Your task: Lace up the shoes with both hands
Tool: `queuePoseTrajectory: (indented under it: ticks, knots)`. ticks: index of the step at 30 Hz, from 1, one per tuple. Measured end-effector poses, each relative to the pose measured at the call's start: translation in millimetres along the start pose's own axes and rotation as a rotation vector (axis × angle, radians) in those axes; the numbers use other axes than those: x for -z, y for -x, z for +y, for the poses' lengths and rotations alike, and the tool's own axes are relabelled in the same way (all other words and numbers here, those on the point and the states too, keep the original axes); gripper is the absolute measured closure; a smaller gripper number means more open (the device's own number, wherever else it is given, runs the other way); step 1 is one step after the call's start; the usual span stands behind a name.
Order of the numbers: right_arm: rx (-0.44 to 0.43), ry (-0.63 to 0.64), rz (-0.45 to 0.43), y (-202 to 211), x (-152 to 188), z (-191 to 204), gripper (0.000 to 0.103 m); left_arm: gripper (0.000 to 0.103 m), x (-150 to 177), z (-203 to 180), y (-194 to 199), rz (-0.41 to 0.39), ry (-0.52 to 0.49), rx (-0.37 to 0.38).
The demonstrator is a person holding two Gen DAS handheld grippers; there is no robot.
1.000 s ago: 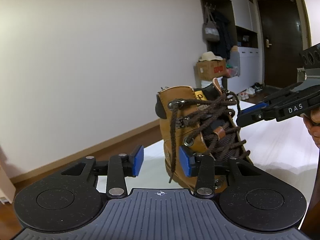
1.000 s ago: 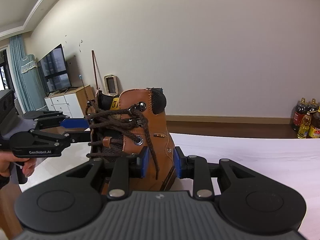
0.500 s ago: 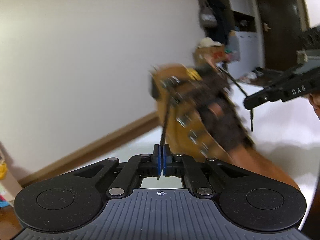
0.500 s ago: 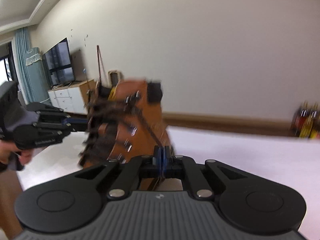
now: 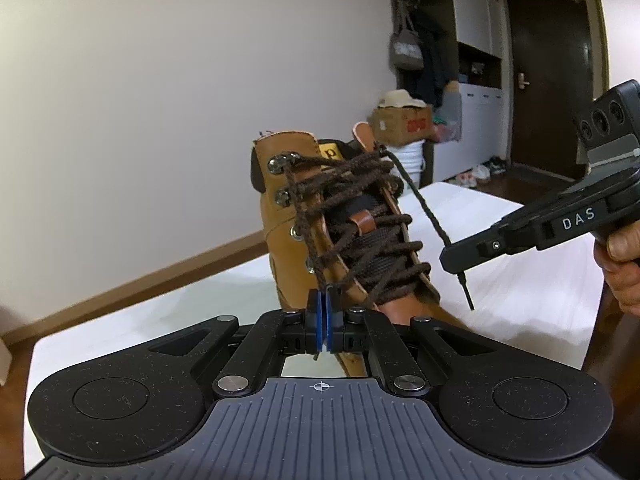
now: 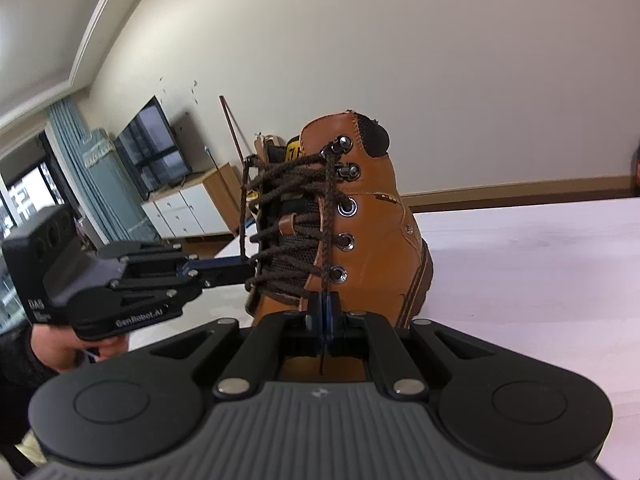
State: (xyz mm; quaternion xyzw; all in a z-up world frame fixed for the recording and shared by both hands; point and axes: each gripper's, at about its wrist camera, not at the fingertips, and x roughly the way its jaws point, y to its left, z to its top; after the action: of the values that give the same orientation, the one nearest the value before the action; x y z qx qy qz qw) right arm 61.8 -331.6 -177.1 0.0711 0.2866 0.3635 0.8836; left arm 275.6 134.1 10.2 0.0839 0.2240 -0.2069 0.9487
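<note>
Boot (image 5: pixel 296 216) on table (image 5: pixel 520 280); claws (image 5: pixel 322 320) (image 6: pixel 325 316) flanking; wall behind

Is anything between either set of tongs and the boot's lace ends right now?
Nothing visible. The left tongs are already shut on one lace end, and the right tongs are shut on the other lace end, each close beside the tan boot on the white table.

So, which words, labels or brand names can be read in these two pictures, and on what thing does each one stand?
"DAS": on the side of the right hand-held gripper, in the left wrist view.
"GenRobot.AI": on the side of the left hand-held gripper, in the right wrist view.
"DA": on the rear of that same gripper; the rest is cut off.
Yellow tag inside the boot: letters partly hidden, not readable.
Red print on the cardboard box: too blurred.
</note>
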Motion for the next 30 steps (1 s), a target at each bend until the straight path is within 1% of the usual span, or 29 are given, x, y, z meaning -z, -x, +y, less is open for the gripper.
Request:
queuePoseTrajectory:
  ticks: [3, 8, 14, 19, 30]
  knots:
    - [-0.002, 0.000, 0.010, 1, 2, 1, 0.101, 0.102, -1, -1, 1, -0.006, 0.023, -0.007]
    - [0.014, -0.010, 0.011, 0, 0, -2, 0.101, 0.101, -3, -6, -1, 0.016, 0.003, -0.026]
    - [0.023, -0.022, 0.012, -3, 3, -5, 0.101, 0.101, -4, -9, -1, 0.023, 0.011, -0.035]
    - [0.028, -0.015, 0.012, -4, 5, -18, 0.101, 0.101, -5, -11, -1, 0.025, 0.012, -0.040]
    - [0.036, -0.029, 0.010, -12, -1, -42, 0.100, 0.101, -5, -13, -6, 0.030, 0.018, -0.054]
